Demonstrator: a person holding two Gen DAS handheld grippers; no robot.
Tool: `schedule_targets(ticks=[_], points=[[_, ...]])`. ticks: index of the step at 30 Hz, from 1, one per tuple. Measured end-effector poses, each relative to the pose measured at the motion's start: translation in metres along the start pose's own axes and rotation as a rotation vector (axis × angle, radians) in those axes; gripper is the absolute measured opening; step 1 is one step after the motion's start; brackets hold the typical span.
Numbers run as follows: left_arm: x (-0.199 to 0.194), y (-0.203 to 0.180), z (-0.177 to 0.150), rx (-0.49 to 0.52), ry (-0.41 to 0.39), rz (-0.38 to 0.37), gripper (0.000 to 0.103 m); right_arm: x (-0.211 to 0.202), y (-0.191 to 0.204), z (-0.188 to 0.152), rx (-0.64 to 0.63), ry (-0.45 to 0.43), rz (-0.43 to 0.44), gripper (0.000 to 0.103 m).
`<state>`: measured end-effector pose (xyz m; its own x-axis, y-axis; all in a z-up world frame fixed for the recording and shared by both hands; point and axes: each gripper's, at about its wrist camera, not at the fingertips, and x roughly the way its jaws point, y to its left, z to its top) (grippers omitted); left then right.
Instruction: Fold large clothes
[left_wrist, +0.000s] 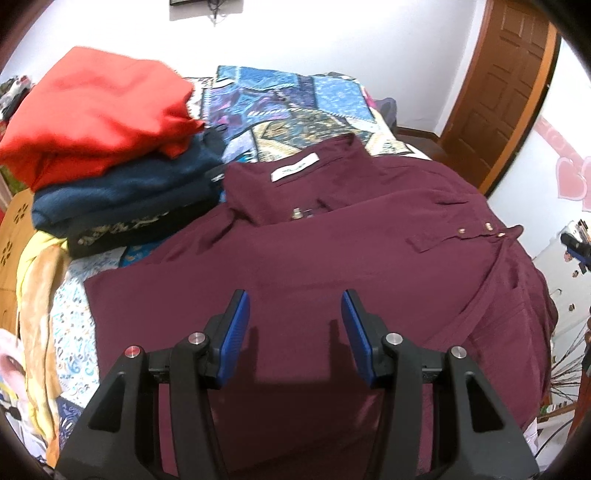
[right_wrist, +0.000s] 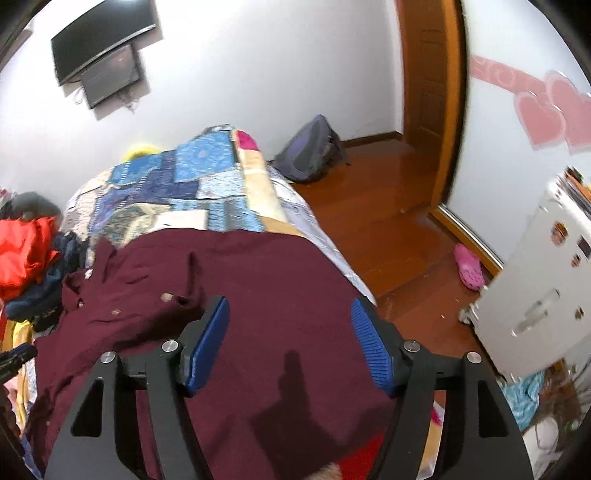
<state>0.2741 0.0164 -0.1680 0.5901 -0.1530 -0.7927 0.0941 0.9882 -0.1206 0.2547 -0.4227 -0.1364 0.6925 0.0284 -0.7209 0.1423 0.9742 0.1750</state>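
Maroon shirt (left_wrist: 332, 258) is spread flat on the bed (left_wrist: 280, 103), collar at the far end with the white label (left_wrist: 294, 167) facing up. A cuff with small buttons (left_wrist: 476, 230) lies across its right side. Bed has a blue patchwork cover, visible beyond the collar.

Containers: only a white drawer unit (right_wrist: 546, 280) on the right by the floor, drawers closed, contents not visible. Grey backpack (right_wrist: 312, 153) against the far wall, can't tell what's in it.

Folded stack far left, just beside the collar: red garment (left_wrist: 92, 114) on top, dark blue one (left_wrist: 122, 192) under it, then a black patterned piece (left_wrist: 122, 232). Bottom of the stack is hard to make out. Yellow cloth (left_wrist: 37, 280) hangs off the left edge, cut off by the frame. Shirt's near hem is hidden behind both tools.

Left gripper (left_wrist: 295, 332): jaws wide apart, holding nothing, over the near middle of the shirt. Right gripper (right_wrist: 290, 343): jaws wide apart, nothing in them, over the near right part of the shirt close to the bed edge. Can't tell if either pad touches the fabric.

Pink clog (right_wrist: 468, 271) on the wood floor, right.
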Motion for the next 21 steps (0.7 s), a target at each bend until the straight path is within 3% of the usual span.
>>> schedule_targets(ticks=[5, 12, 15, 21], points=[[0.006, -0.017, 0.004, 0.025, 0.002, -0.012, 0.05, 0.013, -0.04, -0.019, 0.097, 0.113, -0.013, 0.065], [0.012, -0.026, 0.002, 0.036, 0.019, -0.019, 0.05, 0.041, -0.091, -0.047, 0.364, 0.286, 0.064, 0.065], [0.015, -0.024, 0.002, 0.023, 0.024, -0.019, 0.05, 0.049, -0.103, -0.057, 0.456, 0.32, 0.115, 0.065], [0.02, -0.015, 0.002, -0.012, 0.036, -0.023, 0.05, 0.06, -0.109, -0.06, 0.526, 0.301, 0.152, 0.068]])
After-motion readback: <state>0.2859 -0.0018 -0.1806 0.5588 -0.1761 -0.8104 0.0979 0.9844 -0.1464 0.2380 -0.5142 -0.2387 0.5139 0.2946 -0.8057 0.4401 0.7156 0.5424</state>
